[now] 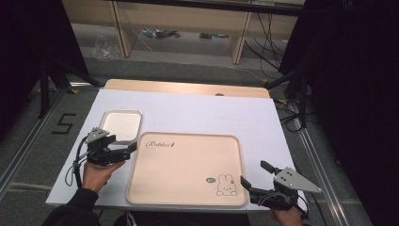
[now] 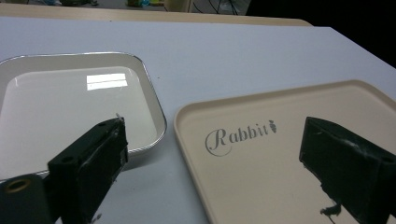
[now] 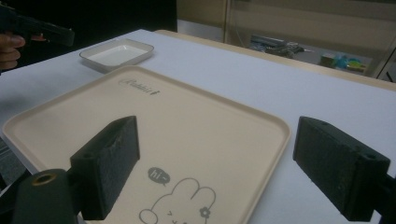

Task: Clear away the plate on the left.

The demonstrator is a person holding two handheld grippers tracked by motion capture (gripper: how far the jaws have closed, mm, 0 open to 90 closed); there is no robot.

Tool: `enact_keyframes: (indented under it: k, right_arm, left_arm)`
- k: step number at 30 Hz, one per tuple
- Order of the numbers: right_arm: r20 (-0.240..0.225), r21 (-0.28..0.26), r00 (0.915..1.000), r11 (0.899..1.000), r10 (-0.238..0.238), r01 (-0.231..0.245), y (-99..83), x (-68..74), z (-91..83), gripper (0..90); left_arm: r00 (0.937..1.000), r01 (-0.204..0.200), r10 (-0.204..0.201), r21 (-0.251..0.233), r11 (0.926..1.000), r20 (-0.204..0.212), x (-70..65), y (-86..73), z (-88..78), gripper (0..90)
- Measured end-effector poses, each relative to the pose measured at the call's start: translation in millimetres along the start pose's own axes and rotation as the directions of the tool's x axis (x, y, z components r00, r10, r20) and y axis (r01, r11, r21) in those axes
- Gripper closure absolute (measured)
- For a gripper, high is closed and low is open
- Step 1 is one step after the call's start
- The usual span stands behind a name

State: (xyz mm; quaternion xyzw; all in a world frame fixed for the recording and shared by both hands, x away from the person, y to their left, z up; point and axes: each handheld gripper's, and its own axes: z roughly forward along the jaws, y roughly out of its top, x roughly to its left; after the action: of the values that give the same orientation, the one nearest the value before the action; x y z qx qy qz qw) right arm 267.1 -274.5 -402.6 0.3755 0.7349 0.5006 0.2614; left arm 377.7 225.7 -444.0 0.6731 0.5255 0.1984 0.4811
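Nearest you, your right gripper point(image 1: 256, 174) sat at the near right corner of the beige tray point(image 1: 183, 197), its jaws spread wide and holding nothing. In the right gripper view one jaw hung over the tray's printed rabbit point(image 3: 180, 205) and the other stood out past the tray's right rim, over the white table cover point(image 3: 336, 100). Your right hand point(image 1: 286, 215) held it at the table's near edge.

The beige tray point(image 3: 56, 121) lay flat on the cover in front of you, bare inside, with the rabbit drawing point(image 1: 226, 185) near its near right corner and the word "Rabbit" point(image 1: 162, 144) near its far left corner.

On your left, your left hand point(image 1: 96, 175) gripped the left gripper point(image 1: 133, 147), which pointed across toward the tray's far left corner. Its jaws were also spread apart and pinched nothing. In the left gripper view one jaw stood over the near edge of the small white dish point(image 2: 154, 100) and the other over the beige tray point(image 2: 261, 186), with the "Rabbit" lettering point(image 2: 240, 136) between them.

Farther off, the small white dish point(image 1: 121, 125) lay just beside the tray's far left corner, apart from it by a narrow strip of cover, and it held nothing. Beyond the white table cover point(image 1: 202, 110) a strip of the wooden tabletop point(image 1: 188, 88) showed along the far edge.
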Motion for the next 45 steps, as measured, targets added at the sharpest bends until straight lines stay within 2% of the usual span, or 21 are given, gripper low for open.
enact_keyframes:
  k: [2,6,8,10,14,16,20,23,24,26,27,28,29,33,35,37,39,40,42,44,45]
  right_arm:
    - [-0.008,0.005,0.9998,1.0,0.017,-0.017,-0.2,0.9,0.5,15.2]
    - [-0.011,0.011,0.9998,1.0,0.018,-0.018,0.0,0.8,0.3,15.3]
    - [0.0,-0.002,1.0,1.0,-0.001,0.001,0.0,-0.1,0.2,15.3]
    - [-0.009,0.003,0.9998,1.0,0.017,-0.017,-0.2,0.8,0.4,15.3]
    - [-0.012,0.011,0.9998,1.0,0.017,-0.017,0.0,0.7,0.3,15.2]
    - [-0.004,-0.008,1.0,1.0,0.004,-0.004,-0.3,-0.1,1.1,15.3]
    - [-0.012,0.01,0.9998,1.0,0.017,-0.017,0.0,0.7,0.3,15.2]
    - [-0.003,0.005,1.0,1.0,0.002,-0.002,0.1,-0.2,0.2,15.2]
    - [-0.01,0.009,0.9999,1.0,0.012,-0.012,0.0,0.5,0.3,15.2]
    - [-0.012,0.009,0.9998,1.0,0.016,-0.016,-0.1,0.8,0.4,15.3]
    - [-0.003,0.006,1.0,1.0,0.0,0.0,0.2,-0.3,0.1,15.3]
    - [-0.01,0.005,0.9998,1.0,0.015,-0.015,-0.2,0.7,0.5,15.2]
    - [-0.002,0.002,1.0,1.0,-0.001,0.001,0.0,-0.2,0.1,15.2]
    - [-0.007,0.001,1.0,1.0,0.0,0.0,0.1,-0.3,0.3,15.2]
    - [0.002,-0.007,1.0,1.0,0.001,-0.001,-0.1,0.1,1.1,15.2]
    - [0.0,-0.008,1.0,1.0,0.0,0.0,-0.2,0.0,1.2,15.2]
    - [0.001,-0.007,1.0,1.0,-0.003,0.003,-0.1,-0.3,0.9,15.3]
    - [0.0,-0.008,1.0,1.0,-0.003,0.003,-0.2,-0.4,0.9,15.3]
    - [-0.007,0.004,1.0,1.0,-0.004,0.004,0.1,-0.5,0.1,15.3]
    - [-0.003,-0.004,1.0,1.0,-0.004,0.004,0.0,-0.3,0.4,15.2]
    - [-0.003,-0.003,1.0,1.0,-0.003,0.003,0.0,-0.3,0.4,15.2]
  left_arm:
    - [0.9998,0.0,0.0,0.003,1.0,-0.018,3.8,0.5,2.3,8.4]
    - [0.9983,0.006,-0.004,0.034,0.9994,-0.059,14.3,2.2,9.3,9.1]
    - [0.9967,0.011,-0.007,0.038,0.9992,-0.081,21.1,3.9,12.3,9.1]
    - [0.9953,0.024,-0.02,0.039,0.9989,-0.095,26.7,5.4,14.0,9.0]
    - [0.9916,0.041,-0.036,0.043,0.9982,-0.125,39.6,9.5,16.7,9.0]
    - [0.9902,0.047,-0.041,0.046,0.9978,-0.133,46.5,12.9,17.5,9.0]
    - [0.9855,0.06,-0.049,0.062,0.9963,-0.162,59.8,16.2,19.4,9.9]
    - [0.9816,0.035,-0.02,0.075,0.9965,-0.19,65.1,18.3,20.3,12.0]
    - [0.9801,0.036,-0.02,0.078,0.9963,-0.198,66.1,18.7,20.3,12.0]
    - [0.9787,0.045,-0.028,0.081,0.9957,-0.204,71.6,19.7,20.8,12.2]
    - [0.9757,0.057,-0.039,0.078,0.9953,-0.216,76.2,19.9,21.5,12.2]
    - [0.973,0.069,-0.049,0.08,0.9944,-0.225,78.9,19.7,21.7,12.9]
    - [0.9719,0.086,-0.066,0.08,0.9931,-0.226,83.5,19.4,22.7,13.6]
    - [0.9686,0.114,-0.088,0.099,0.9885,-0.232,95.3,19.4,26.0,15.4]
    - [0.9645,0.125,-0.094,0.112,0.9858,-0.246,98.8,19.5,27.9,18.8]
    - [0.9654,0.119,-0.083,0.135,0.9836,-0.247,102.9,19.2,28.3,24.8]
    - [0.9648,0.12,-0.08,0.149,0.9815,-0.25,107.1,19.2,28.7,26.2]
    - [0.9625,0.136,-0.099,0.134,0.9817,-0.253,108.0,18.7,30.5,28.4]
    - [0.953,0.155,-0.106,0.155,0.9756,-0.284,110.3,18.6,31.4,30.0]
    - [0.9546,0.146,-0.096,0.162,0.9759,-0.282,114.9,16.9,34.1,32.6]
    - [0.9523,0.154,-0.1,0.173,0.9727,-0.289,115.5,17.4,34.7,34.5]
